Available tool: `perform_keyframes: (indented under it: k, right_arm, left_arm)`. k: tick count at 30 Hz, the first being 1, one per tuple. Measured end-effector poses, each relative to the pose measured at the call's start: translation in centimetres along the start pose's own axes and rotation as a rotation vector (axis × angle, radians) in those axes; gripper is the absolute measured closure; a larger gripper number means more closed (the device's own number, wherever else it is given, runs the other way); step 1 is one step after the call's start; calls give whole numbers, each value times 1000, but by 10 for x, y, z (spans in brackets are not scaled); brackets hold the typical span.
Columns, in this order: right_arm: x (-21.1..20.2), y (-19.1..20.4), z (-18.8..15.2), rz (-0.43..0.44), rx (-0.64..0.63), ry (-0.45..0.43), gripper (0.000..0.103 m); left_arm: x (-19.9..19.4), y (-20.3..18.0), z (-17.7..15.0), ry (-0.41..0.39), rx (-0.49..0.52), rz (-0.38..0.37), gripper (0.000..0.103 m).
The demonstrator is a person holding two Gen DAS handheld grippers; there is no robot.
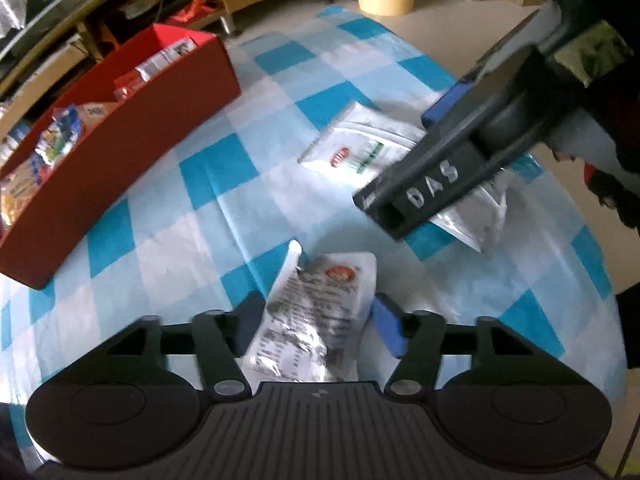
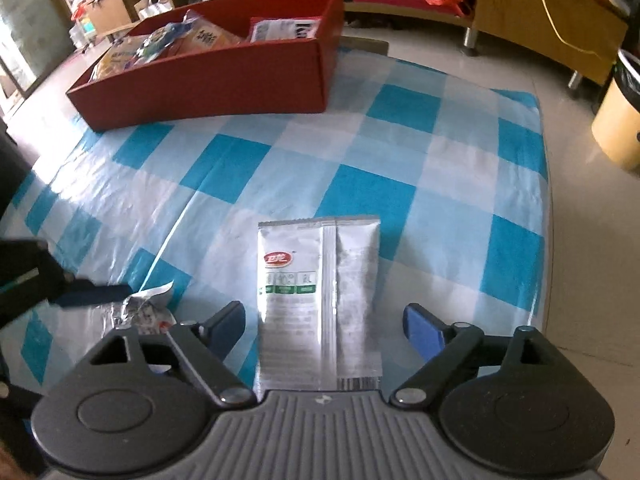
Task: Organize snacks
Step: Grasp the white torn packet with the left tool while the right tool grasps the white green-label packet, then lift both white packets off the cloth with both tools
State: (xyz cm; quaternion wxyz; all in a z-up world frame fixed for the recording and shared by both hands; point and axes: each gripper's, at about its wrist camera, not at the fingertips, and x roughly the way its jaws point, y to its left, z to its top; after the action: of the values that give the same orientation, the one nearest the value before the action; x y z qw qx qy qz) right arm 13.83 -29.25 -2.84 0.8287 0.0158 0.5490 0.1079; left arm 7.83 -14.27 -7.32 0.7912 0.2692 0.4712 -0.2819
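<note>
Silver packet (image 2: pixel 318 300) flat, red logo, green labels.

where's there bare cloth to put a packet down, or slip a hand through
Free: the checked cloth between the red box and the flat silver packet, and on to its far right edge. Crowded: the near side, where the left gripper straddles the crumpled packet and the right gripper straddles the flat one.

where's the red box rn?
The red box sits at the far left of the checked cloth in the right wrist view, snacks inside, well beyond the flat white packet.
</note>
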Motion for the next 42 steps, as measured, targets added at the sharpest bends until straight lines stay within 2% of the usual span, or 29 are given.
perform_keyframes:
  k: [2, 3, 4, 5, 7, 8, 10, 12, 14, 15, 22, 26, 42]
  right_arm:
    - [2, 1, 0, 5, -15, 5, 7]
    - [4, 2, 0, 7, -27, 7, 0]
    - [7, 3, -1, 17, -49, 9, 0]
    - [9, 6, -3, 7, -75, 3, 0]
    - [9, 11, -7, -19, -114, -12, 0]
    - [8, 10, -7, -18, -107, -16, 3]
    - [3, 8, -7, -26, -97, -25, 17]
    - [-4, 3, -6, -48, -82, -36, 41]
    - [-8, 0, -6, -55, -61, -46, 50]
    - [-9, 0, -6, -50, -52, -45, 51]
    - [-10, 11, -6, -38, -69, -51, 55]
    - [-14, 13, -3, -34, -57, -72, 56]
    - [-34, 3, 22, -2, 15, -180, 56]
  left_arm:
    - [1, 2, 1, 1, -2, 8, 24]
    - [1, 2, 0, 4, -4, 14, 21]
    - [2, 4, 0, 6, -4, 14, 20]
    - [0, 4, -1, 8, -9, 8, 22]
    - [-3, 6, -1, 13, -26, -32, 35]
    - [-5, 6, -1, 16, -33, -55, 41]
    - [-7, 1, -3, 10, -5, -34, 42]
    - [-10, -5, -5, 5, 22, -16, 46]
    - [-12, -11, -7, 3, 49, 0, 48]
    - [-13, -12, -7, 0, 53, 4, 52]
    - [-16, -10, -6, 12, 39, 11, 53]
    - [-21, -5, -7, 1, 25, 17, 57]
    - [-28, 19, 1, -15, -58, 36, 57]
